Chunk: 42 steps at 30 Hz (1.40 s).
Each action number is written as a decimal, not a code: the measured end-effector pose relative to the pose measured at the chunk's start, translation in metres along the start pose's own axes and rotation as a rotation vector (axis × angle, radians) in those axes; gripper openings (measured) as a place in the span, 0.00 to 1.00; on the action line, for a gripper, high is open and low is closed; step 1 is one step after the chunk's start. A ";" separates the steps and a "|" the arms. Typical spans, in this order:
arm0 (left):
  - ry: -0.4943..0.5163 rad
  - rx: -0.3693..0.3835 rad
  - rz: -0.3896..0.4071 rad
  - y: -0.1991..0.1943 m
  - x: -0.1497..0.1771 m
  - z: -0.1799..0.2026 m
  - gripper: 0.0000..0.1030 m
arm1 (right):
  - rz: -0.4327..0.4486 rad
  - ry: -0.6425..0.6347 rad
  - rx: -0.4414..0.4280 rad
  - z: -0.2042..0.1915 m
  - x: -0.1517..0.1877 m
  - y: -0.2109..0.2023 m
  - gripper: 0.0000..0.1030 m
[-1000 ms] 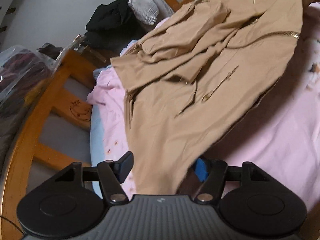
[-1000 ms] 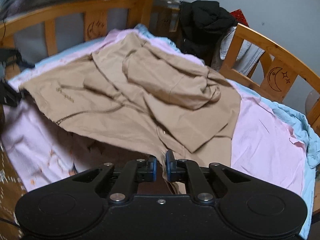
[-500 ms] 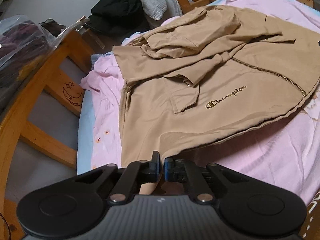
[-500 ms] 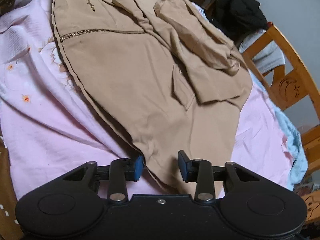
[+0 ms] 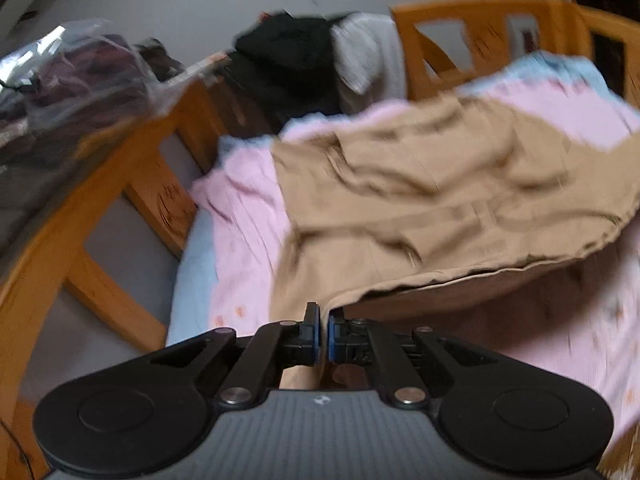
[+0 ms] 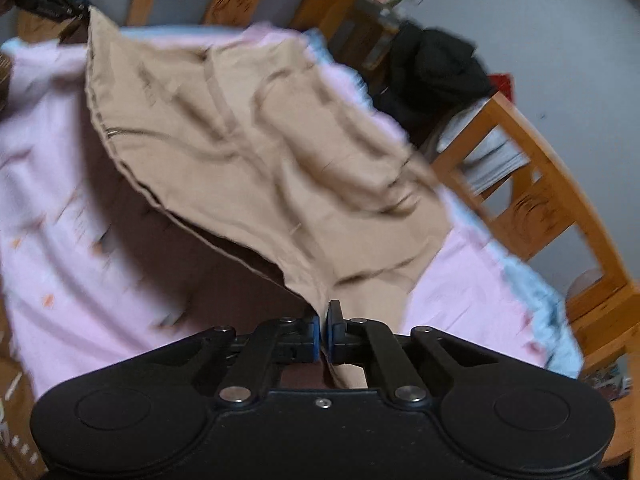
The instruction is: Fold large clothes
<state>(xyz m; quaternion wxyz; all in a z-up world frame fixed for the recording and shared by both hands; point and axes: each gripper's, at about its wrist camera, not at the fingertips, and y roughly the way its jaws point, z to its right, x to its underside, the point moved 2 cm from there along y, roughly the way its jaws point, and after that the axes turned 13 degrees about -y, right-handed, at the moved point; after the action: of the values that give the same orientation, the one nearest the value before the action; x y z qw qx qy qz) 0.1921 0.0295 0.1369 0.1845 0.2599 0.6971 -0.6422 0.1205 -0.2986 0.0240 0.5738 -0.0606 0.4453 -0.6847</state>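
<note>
You have a pink sheet [image 5: 248, 216] spread over the bed, with a light blue layer [image 5: 192, 272] showing at its edges. A wooden bed rail [image 5: 100, 184] curves along the frame's left. Upper left: a clear plastic bag [image 5: 68, 80] of dark items. Top centre, a black garment [image 5: 288, 60] and a grey-white cloth [image 5: 368, 60] hang on the rail. A grey wall [image 6: 560, 40] sits behind.

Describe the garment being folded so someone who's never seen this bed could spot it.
Start at the wooden-railed bed with the pink sheet. Spread across the sheet lies the tan zip-up jacket, its near hem pinched in both tools. It is the only tan item; the black clothes hang on the rail.
</note>
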 end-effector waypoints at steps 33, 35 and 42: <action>-0.518 -0.046 0.010 0.245 -0.108 -0.047 0.87 | 0.144 0.813 0.125 0.186 0.015 0.198 0.77; -0.558 -0.011 0.020 0.234 -0.098 -0.065 0.87 | 0.145 0.866 0.140 0.186 0.031 0.185 0.80; -0.568 -0.114 -0.077 0.240 -0.050 -0.079 0.87 | 0.001 0.964 0.103 0.153 0.069 0.187 0.73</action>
<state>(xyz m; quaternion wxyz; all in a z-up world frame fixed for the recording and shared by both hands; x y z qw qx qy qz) 0.3817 0.1114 -0.0169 0.3618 0.0323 0.6619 -0.6557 0.3253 -0.4287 -0.0410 0.3045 0.2923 0.6259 -0.6559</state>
